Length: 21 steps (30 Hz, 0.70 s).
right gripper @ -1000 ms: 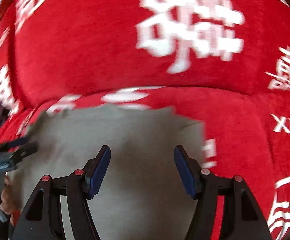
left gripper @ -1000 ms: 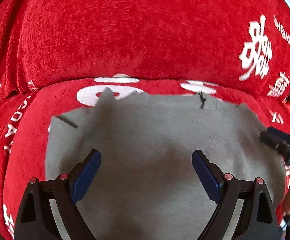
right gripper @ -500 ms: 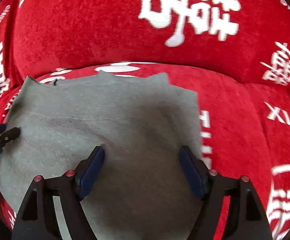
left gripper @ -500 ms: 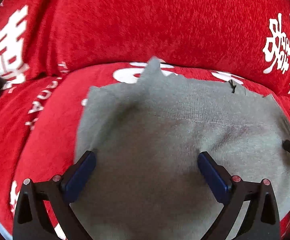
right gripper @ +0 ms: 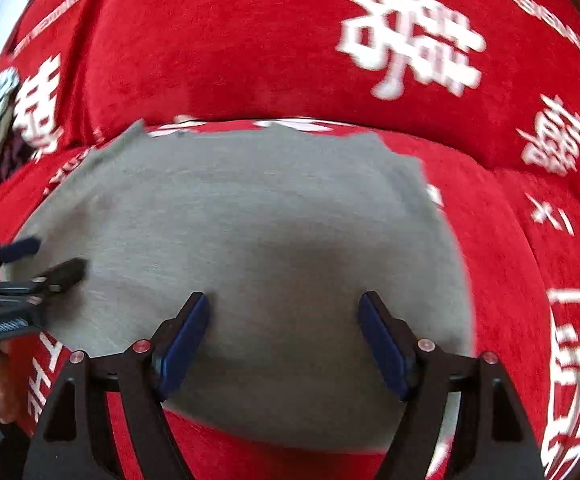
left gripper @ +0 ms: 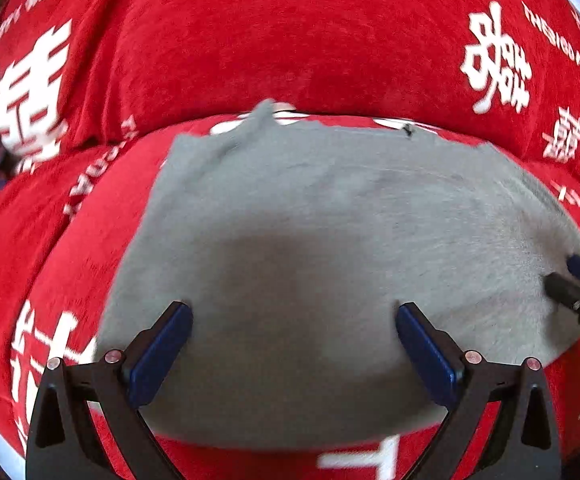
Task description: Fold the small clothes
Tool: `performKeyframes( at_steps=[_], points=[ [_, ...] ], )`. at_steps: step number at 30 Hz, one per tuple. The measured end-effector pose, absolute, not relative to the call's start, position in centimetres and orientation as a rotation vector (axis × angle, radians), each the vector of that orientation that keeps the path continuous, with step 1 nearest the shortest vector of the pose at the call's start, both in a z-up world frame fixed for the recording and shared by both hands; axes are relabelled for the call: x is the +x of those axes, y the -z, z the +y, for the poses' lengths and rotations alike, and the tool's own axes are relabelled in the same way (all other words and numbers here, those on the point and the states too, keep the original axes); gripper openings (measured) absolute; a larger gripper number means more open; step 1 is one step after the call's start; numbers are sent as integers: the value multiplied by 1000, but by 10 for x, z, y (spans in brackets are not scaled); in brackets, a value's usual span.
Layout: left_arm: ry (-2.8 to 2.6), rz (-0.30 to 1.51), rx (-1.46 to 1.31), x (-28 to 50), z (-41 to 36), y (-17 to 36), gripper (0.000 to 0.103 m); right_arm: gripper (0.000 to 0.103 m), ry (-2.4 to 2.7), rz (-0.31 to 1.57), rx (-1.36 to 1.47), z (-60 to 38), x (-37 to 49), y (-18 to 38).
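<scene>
— Where's the grey cloth [left gripper: 330, 240]?
— Lying flat on the red cover [left gripper: 249, 48] with white lettering, just before the backrest.
— Left gripper [left gripper: 294, 344]?
— Hanging above the cloth, jaws wide apart, gripping nothing.
— Right gripper [right gripper: 283, 332]?
— Above it too, jaws apart and empty.
— In the way?
— Only each other's tips.

A red plush sofa cover [left gripper: 290, 40] with white printed characters fills the background

Open right tongs [right gripper: 283, 312] seemingly above grey garment [right gripper: 249, 208] on red sofa [right gripper: 229, 40]
</scene>
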<state>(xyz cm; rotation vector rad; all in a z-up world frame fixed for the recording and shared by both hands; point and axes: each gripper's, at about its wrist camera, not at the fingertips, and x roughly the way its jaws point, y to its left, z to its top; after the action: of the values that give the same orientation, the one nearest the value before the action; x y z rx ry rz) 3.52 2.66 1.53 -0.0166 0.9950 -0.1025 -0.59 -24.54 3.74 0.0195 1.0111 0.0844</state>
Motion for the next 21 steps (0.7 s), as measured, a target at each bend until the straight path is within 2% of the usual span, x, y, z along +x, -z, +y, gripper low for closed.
performKeyframes(
  at_steps=[4, 12, 16, 21],
  points=[
    [113, 1000, -57, 25, 50, -10, 103, 79, -63, 1018, 46, -270, -15, -34],
    [122, 975, -138, 2, 41, -30, 103, 80, -96, 963, 36, -226, -41, -55],
    [85, 983, -12, -3, 18, -17, 103, 80, -133, 1008, -56, -189, -42, -31],
    [75, 975, -1, -15, 37, -7, 103, 80, -106, 988, -57, -208, -51, -27]
  ],
)
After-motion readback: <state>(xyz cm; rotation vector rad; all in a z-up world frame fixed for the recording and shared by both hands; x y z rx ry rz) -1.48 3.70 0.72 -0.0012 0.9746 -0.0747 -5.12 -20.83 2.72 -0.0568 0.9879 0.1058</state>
